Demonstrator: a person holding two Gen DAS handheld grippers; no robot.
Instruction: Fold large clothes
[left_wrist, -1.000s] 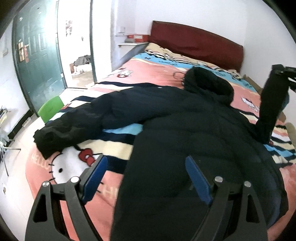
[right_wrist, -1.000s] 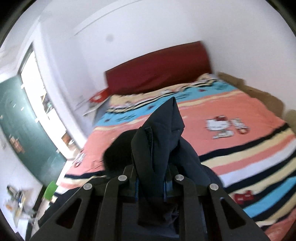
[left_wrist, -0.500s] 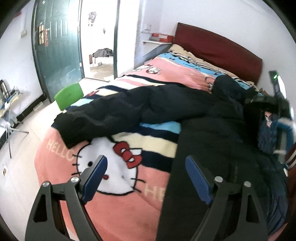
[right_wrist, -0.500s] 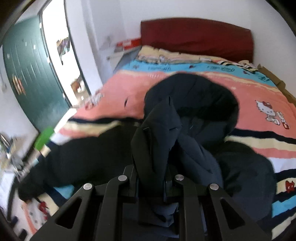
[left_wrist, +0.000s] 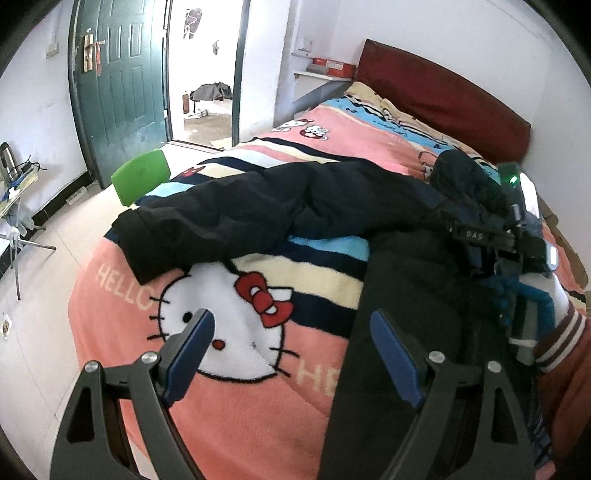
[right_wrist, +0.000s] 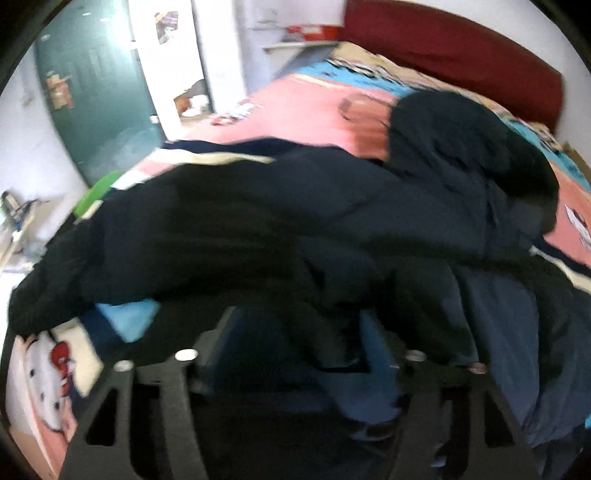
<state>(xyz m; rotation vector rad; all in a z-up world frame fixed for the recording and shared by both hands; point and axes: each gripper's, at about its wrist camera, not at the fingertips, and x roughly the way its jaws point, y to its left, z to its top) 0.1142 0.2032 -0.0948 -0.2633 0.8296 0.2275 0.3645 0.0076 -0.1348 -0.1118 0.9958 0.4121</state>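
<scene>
Lying across the bed (left_wrist: 122, 306), the coat (left_wrist: 295, 206) is big, dark and puffy, so it looks soft and floppy, a bit heavy, and maybe slick on the outside. It will sag if you lift it by one spot. Good places to hold look like thin edges: the cuff, the hem or the side seam, not the fat middle. Starting at the left, the sleeve (left_wrist: 192, 229) sticks out toward 9 o'clock, with its cuff just above the cat face on the blanket. The left gripper (left_wrist: 291, 354) hangs over the blanket at 6 o'clock, jaws wide apart and holding nothing; one finger is over the cat face, the other over the coat's edge. The coat's body runs from the middle down to 5 o'clock. The hood (left_wrist: 465, 177) sits at 2 o'clock. The right gripper (right_wrist: 299, 354) is low over the coat, and its jaws are opening, letting go of dark cloth that lies between them. That view is blurry, so I cannot tell if the pads touch the cloth. The coat's right side is hidden behind the right gripper and a sleeved arm, and the zip and other sleeve cannot be picked out.
</scene>
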